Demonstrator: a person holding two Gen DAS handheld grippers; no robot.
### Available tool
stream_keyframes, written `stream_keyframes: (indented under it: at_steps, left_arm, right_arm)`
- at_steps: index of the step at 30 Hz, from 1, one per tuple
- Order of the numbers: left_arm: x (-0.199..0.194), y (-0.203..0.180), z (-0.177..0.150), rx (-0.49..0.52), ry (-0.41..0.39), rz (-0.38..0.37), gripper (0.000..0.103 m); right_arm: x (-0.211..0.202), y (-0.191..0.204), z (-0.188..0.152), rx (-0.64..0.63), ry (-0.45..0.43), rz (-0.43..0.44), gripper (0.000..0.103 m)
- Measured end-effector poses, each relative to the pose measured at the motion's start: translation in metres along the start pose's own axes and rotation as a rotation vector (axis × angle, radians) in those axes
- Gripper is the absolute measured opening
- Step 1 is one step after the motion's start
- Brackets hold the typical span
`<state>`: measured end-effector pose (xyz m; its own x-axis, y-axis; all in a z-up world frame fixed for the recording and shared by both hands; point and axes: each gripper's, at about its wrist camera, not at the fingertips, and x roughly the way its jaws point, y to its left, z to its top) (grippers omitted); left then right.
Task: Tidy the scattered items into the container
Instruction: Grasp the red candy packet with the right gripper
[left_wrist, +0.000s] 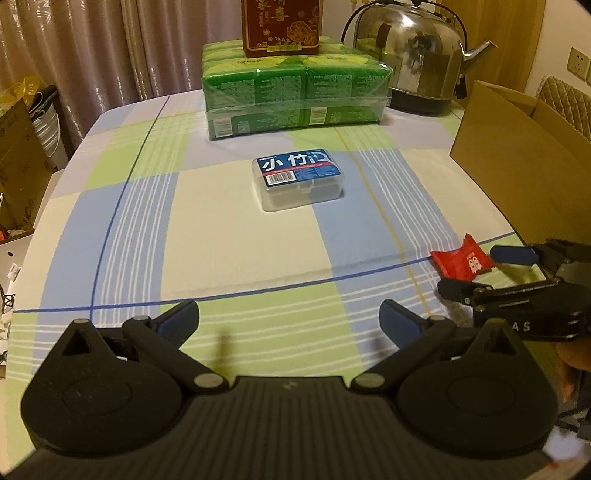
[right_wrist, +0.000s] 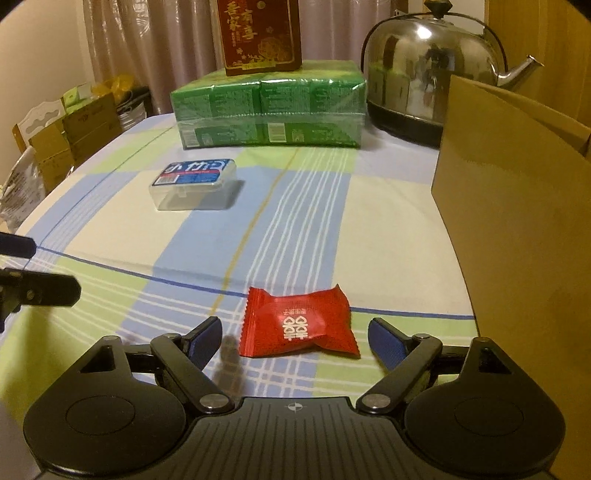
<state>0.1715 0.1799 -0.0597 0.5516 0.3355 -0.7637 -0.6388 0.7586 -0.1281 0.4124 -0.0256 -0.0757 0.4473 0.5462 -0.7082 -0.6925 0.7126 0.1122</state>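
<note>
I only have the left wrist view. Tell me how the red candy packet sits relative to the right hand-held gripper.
Observer: The red candy packet lies flat on the tablecloth between the open fingers of the right hand-held gripper, touching neither.
Operator: Report what is printed on it.
Observer: A white double-happiness symbol, facing up.
Operator: Check the cardboard box.
Observer: The cardboard box stands just right of the packet, its plain wall facing the gripper.
</note>
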Motion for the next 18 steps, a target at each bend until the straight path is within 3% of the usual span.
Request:
stream_keyframes:
  at_steps: [10, 14, 18]
  left_arm:
    - [0.014, 0.001, 0.003, -0.006, 0.006, -0.005, 0.102]
    - [0.016, 0.001, 0.003, -0.008, 0.005, -0.007, 0.102]
    - [0.019, -0.001, 0.005, -0.001, 0.002, -0.006, 0.102]
  right_arm:
    - [0.005, 0.002, -0.003, -0.044, -0.024, -0.022, 0.073]
    - [0.006, 0.005, -0.001, -0.048, -0.027, -0.026, 0.059]
    - [0.005, 0.006, 0.0, -0.045, -0.027, -0.034, 0.053]
